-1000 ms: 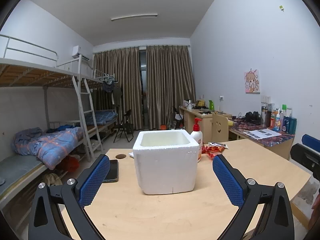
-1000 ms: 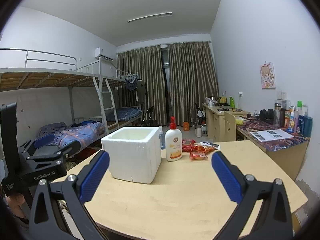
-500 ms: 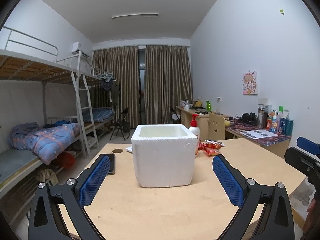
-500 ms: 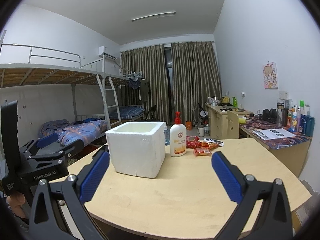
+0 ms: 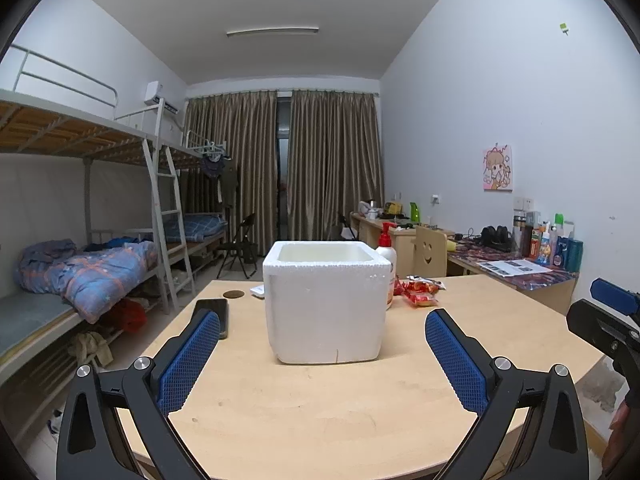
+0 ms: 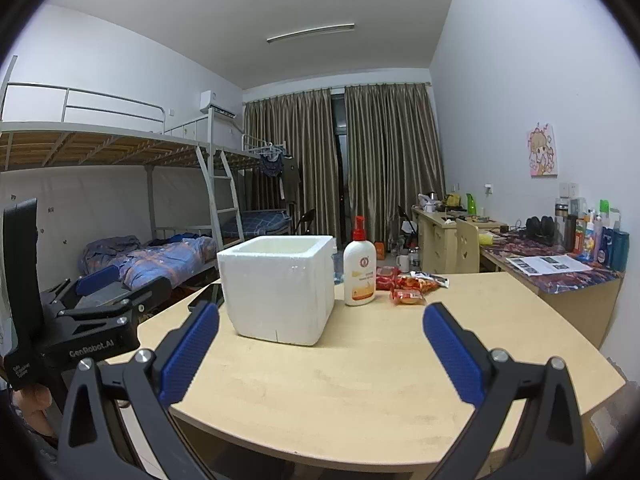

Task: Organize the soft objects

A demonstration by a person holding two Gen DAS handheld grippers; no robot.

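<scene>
A white foam box (image 5: 326, 300) stands open-topped on the wooden table (image 5: 320, 412); it also shows in the right wrist view (image 6: 278, 286). Several red snack packets (image 6: 408, 286) lie behind it to the right, also seen in the left wrist view (image 5: 420, 290). My left gripper (image 5: 322, 356) is open and empty, held above the table's near edge, facing the box. My right gripper (image 6: 320, 350) is open and empty, to the right of the box and short of the packets.
A white pump bottle (image 6: 359, 268) stands between box and packets. A black phone (image 5: 218, 312) lies left of the box. A desk (image 6: 560, 276) with bottles runs along the right wall. Bunk beds (image 5: 80, 272) stand on the left.
Both cameras have tilted up and dropped a little, so the box sits lower and its inside is less visible. Both grippers stay open.
</scene>
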